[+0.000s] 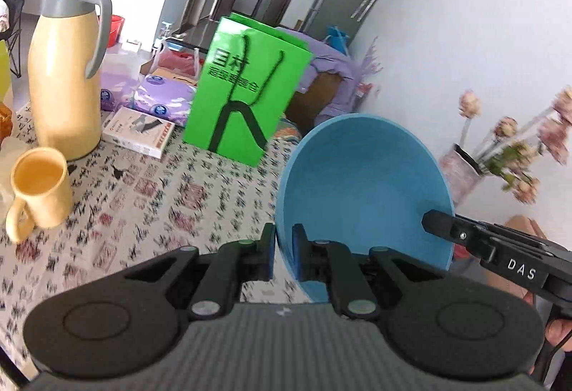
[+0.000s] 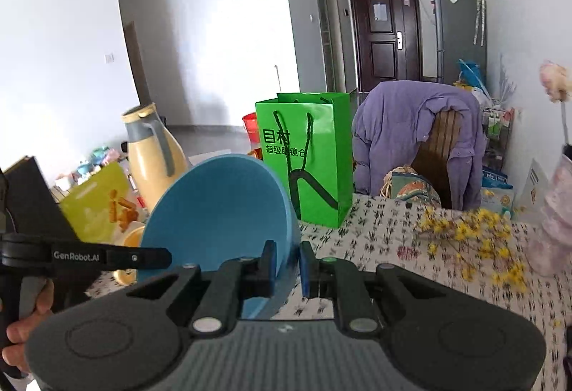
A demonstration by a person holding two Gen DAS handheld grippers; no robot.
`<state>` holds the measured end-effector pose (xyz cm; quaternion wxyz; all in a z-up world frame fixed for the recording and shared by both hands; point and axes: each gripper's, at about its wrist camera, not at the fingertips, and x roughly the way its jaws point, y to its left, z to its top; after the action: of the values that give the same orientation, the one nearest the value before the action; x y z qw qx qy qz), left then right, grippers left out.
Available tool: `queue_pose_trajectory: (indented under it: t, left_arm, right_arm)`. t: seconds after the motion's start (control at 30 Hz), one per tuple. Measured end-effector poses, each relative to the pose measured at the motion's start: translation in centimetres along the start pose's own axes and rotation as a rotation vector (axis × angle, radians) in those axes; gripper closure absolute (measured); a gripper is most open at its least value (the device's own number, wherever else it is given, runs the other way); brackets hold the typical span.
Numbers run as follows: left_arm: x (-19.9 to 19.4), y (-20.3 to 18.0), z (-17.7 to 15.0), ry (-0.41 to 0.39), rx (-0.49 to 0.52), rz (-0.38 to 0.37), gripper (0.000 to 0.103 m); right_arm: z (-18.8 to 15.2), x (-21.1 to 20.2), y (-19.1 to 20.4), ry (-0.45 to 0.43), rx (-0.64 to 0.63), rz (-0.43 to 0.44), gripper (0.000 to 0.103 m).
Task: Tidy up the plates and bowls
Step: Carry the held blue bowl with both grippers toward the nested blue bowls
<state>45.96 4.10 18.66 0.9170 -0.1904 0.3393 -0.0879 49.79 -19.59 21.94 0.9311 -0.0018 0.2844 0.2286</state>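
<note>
A blue bowl [image 1: 361,191] is held tilted above the patterned tablecloth, gripped on opposite rims by both grippers. My left gripper [image 1: 284,244] is shut on the bowl's left rim. My right gripper [image 2: 287,260] is shut on the bowl's [image 2: 218,212] right rim. The right gripper's finger also shows at the bowl's right edge in the left wrist view [image 1: 443,224]. The left gripper's finger shows at the bowl's left edge in the right wrist view [image 2: 150,257]. No plates are in view.
On the table stand a cream thermos jug [image 1: 66,69], a yellow mug [image 1: 39,187], a book [image 1: 139,132] and a green paper bag [image 1: 246,87]. Flowers in a vase [image 1: 500,155] stand right. Yellow flowers [image 2: 472,241] lie on the cloth. A chair with a purple jacket [image 2: 418,130] stands behind.
</note>
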Motion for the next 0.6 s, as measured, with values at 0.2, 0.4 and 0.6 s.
queue_pose_trajectory:
  t: [0.2, 0.4, 0.6]
  left_arm:
    - [-3.0, -2.1, -4.9, -0.01, 0.039, -0.002, 0.093]
    - [-5.6, -3.3, -9.6, -0.009, 0.063, 0.0, 0.093]
    - [-7.5, -4.4, -14.0, 0.031, 0.095, -0.011, 0.093]
  right_arm:
    - [-4.4, -5.6, 1.2, -0.045, 0.008, -0.042, 0.09]
    - [-8.8, -9.8, 1.7, -0.047, 0.032, -0.051, 0.09]
    - [-12.9, -12.9, 1.8, -0.023, 0.064, -0.056, 0.09]
